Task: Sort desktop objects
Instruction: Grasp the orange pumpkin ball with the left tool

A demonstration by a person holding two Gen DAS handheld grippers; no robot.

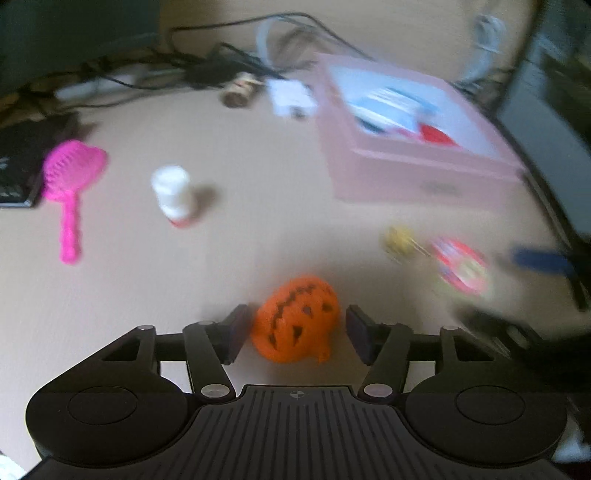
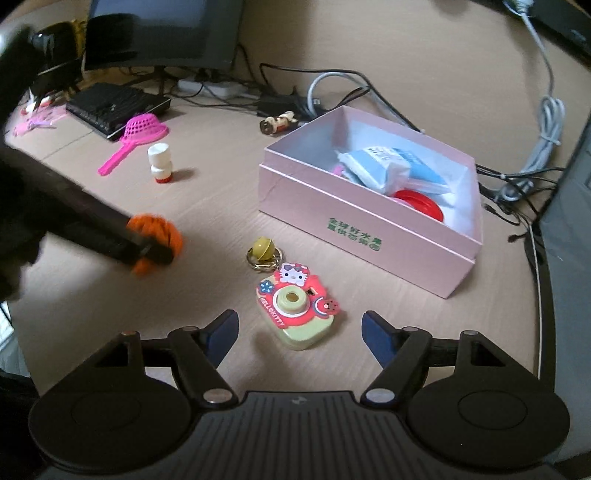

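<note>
An orange jack-o'-lantern toy (image 1: 295, 321) lies on the desk between the fingers of my left gripper (image 1: 297, 332). The left pad touches it and the right pad stands a sliver away, so the gripper is open. From the right wrist view the left gripper (image 2: 155, 243) reaches in from the left around the pumpkin (image 2: 162, 229). My right gripper (image 2: 299, 332) is open, and a Hello Kitty toy camera (image 2: 295, 314) lies flat between its blue pads, untouched. The pink box (image 2: 351, 229) to the right holds packets and a red disc (image 2: 417, 205).
A yellow bell keyring (image 2: 263, 251) lies just beyond the camera. A white bottle (image 2: 159, 162), a pink brush (image 2: 142, 129) and a small wooden figure (image 2: 277, 123) sit farther back. A keyboard (image 2: 110, 103), a monitor (image 2: 162, 33) and cables line the back edge.
</note>
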